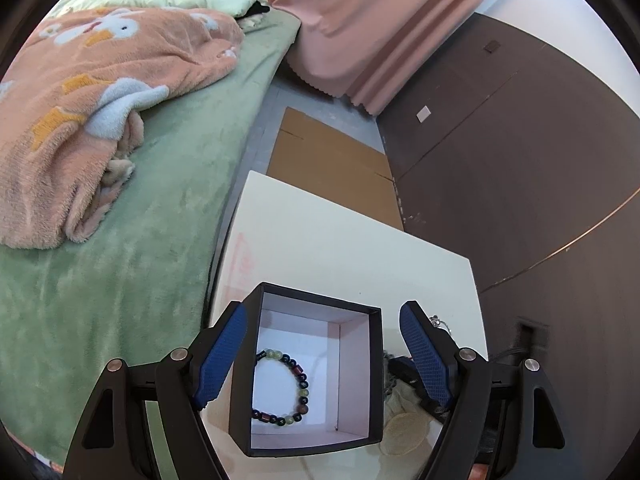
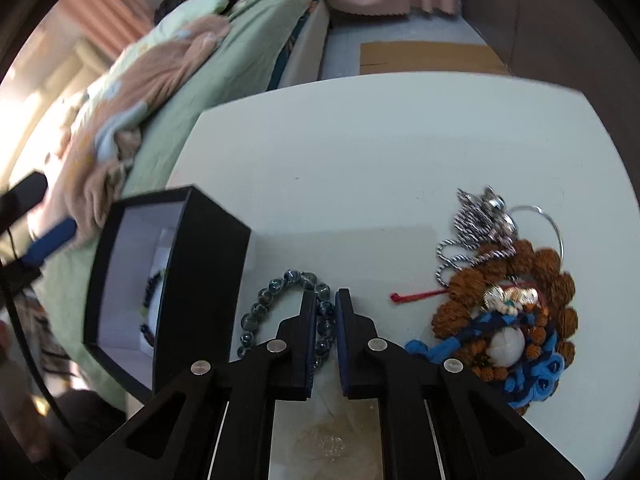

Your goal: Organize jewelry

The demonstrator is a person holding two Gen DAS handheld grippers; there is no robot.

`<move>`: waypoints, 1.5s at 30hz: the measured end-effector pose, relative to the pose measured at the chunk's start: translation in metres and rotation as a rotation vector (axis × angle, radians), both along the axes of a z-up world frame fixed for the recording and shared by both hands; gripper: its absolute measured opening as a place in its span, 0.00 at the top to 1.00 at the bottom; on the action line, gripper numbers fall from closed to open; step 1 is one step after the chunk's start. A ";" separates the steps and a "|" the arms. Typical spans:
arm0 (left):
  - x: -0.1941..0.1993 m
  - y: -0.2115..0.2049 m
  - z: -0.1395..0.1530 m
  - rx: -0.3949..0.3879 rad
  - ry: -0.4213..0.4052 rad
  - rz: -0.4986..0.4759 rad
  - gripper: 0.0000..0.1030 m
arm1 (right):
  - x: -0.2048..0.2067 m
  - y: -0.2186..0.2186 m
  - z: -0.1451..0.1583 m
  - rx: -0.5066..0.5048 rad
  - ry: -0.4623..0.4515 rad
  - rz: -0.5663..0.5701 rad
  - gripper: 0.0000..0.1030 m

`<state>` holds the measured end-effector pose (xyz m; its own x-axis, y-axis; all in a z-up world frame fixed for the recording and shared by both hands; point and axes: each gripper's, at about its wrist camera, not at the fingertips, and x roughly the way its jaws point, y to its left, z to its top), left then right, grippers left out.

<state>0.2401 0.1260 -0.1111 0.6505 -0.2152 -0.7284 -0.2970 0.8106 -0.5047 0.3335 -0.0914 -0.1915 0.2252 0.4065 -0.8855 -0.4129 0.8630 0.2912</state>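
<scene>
Seen from the left wrist, a green bed (image 1: 132, 208) with a rumpled pink blanket (image 1: 92, 92) lies off to the left of the left hand-held gripper (image 1: 323, 354). That hand-held gripper stands spread wide, its blue pads (image 1: 222, 356) on either side of an open black box (image 1: 372, 376) on the white table (image 1: 340, 240); the left pad sits just beside the box's left wall, while the right pad stands apart from the right wall. Inside the box, on its pale floor, lies a beaded bracelet (image 1: 298, 384) of green, dark and reddish beads. To the right of the right pad, part of the loose jewelry shows only dimly.

From the right wrist, the same box (image 2: 200, 264) sits to the left of the right hand-held gripper (image 2: 324, 300), tilted in the fisheye view, with the bracelet partly visible within. Directly ahead of the fingers, a blue-grey glass bead bracelet (image 2: 264, 300) lies on the table (image 2: 380, 152). The right hand-held gripper's jaws are nearly pressed together, with one side of that bracelet's loop in the narrow gap between them; whether the pads truly pinch the beads cannot be told. Well to the right rests a heap of jewelry (image 2: 512, 312): brown seed beads, blue cord, a white bead, silver chain and a thin ring, with a red thread trailing toward the hand-held gripper.
</scene>
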 end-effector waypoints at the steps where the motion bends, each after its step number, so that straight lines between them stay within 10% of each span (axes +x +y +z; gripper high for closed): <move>1: -0.001 0.000 0.000 -0.001 -0.001 -0.001 0.23 | 0.000 -0.005 0.003 0.023 -0.002 -0.015 0.90; 18: -0.017 0.013 0.007 -0.016 -0.016 0.042 0.23 | -0.051 -0.008 0.114 0.637 -0.168 0.095 0.90; 23: -0.019 0.014 0.010 -0.022 -0.022 0.050 0.23 | -0.054 0.018 0.101 0.444 -0.138 0.078 0.46; 45: -0.012 -0.104 0.026 0.056 -0.024 -0.258 0.23 | -0.065 -0.134 0.112 0.215 -0.110 -0.279 0.46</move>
<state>0.2279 0.0219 -0.0850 0.5965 -0.3356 -0.7291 -0.0658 0.8849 -0.4611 0.2683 -0.2251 -0.0797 0.4423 0.4907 -0.7507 -0.2093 0.8704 0.4456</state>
